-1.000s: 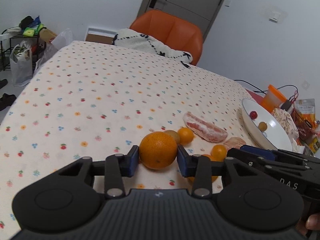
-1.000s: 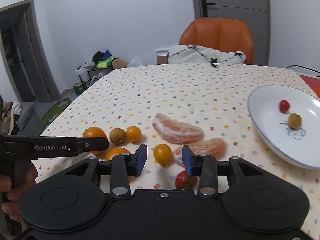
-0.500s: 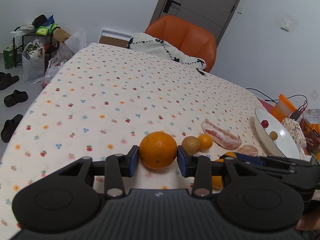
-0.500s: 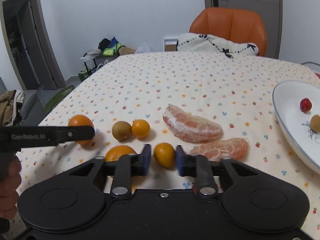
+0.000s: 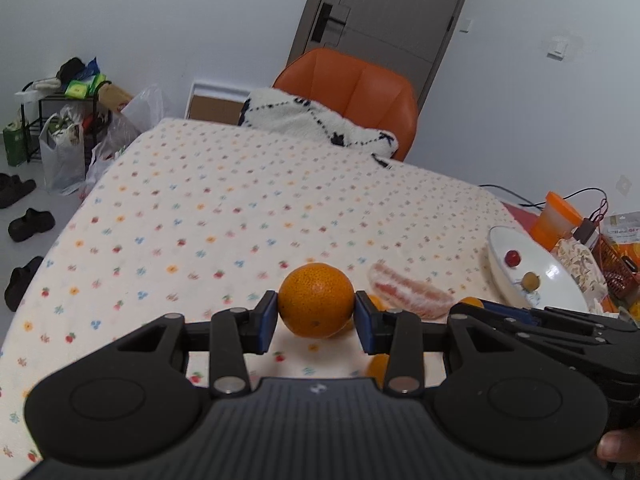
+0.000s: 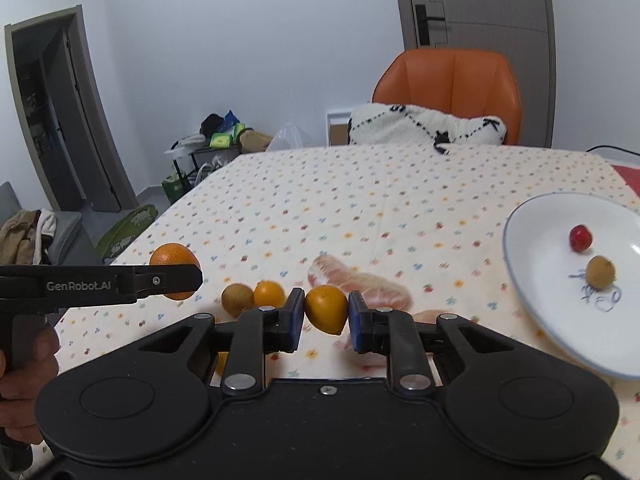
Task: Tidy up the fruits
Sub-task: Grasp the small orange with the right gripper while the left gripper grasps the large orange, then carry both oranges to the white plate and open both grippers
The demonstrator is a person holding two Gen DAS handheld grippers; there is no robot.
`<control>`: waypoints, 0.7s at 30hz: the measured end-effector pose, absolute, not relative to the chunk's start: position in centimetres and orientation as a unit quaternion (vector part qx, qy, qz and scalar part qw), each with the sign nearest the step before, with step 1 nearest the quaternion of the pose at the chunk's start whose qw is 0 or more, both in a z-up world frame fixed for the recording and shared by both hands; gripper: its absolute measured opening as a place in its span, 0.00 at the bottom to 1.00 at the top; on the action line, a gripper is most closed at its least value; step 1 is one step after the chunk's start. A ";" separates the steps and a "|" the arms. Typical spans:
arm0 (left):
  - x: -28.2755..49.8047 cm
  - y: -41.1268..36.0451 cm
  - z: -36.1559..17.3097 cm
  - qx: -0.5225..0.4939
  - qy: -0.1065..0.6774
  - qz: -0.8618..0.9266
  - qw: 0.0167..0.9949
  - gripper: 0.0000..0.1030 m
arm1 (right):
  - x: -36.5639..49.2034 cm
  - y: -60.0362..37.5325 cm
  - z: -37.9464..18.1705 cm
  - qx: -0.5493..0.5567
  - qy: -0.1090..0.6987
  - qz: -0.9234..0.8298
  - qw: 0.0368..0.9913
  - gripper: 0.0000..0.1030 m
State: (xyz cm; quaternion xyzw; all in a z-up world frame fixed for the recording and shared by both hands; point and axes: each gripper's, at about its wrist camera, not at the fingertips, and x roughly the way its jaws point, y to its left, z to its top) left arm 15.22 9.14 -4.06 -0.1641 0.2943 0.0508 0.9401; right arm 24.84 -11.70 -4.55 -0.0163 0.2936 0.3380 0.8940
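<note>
Both fruits rose off table; our left gripper (image 5: 316, 316) clamped orange (image 5: 316, 300), right gripper (image 6: 322, 316) clamped kumquat (image 6: 326, 309).

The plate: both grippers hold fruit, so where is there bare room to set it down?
The white plate is bare on its near-left half, beside the red fruit and brown fruit. The far tablecloth is bare; the pomelo segments crowd the near part.

The left hand-held gripper (image 5: 316, 316) hides most of a small orange fruit (image 5: 378, 366) beneath its right finger, the white plate (image 6: 532, 300) is cut off by the right wrist view's right edge, and the bench (image 5: 240, 208) cloth's print is blurred.
</note>
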 end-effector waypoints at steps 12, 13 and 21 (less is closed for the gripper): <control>16.6 5.2 -2.5 -0.136 0.287 0.034 0.948 0.38 | 25.3 -16.3 -2.7 0.006 0.253 0.312 0.916 0.21; 16.8 4.9 -2.4 -0.135 0.286 0.032 0.948 0.38 | 25.3 -16.7 -2.6 0.005 0.252 0.310 0.917 0.21; 18.7 1.8 -1.3 -0.126 0.276 0.002 0.953 0.38 | 25.4 -20.3 -2.0 0.014 0.238 0.272 0.932 0.21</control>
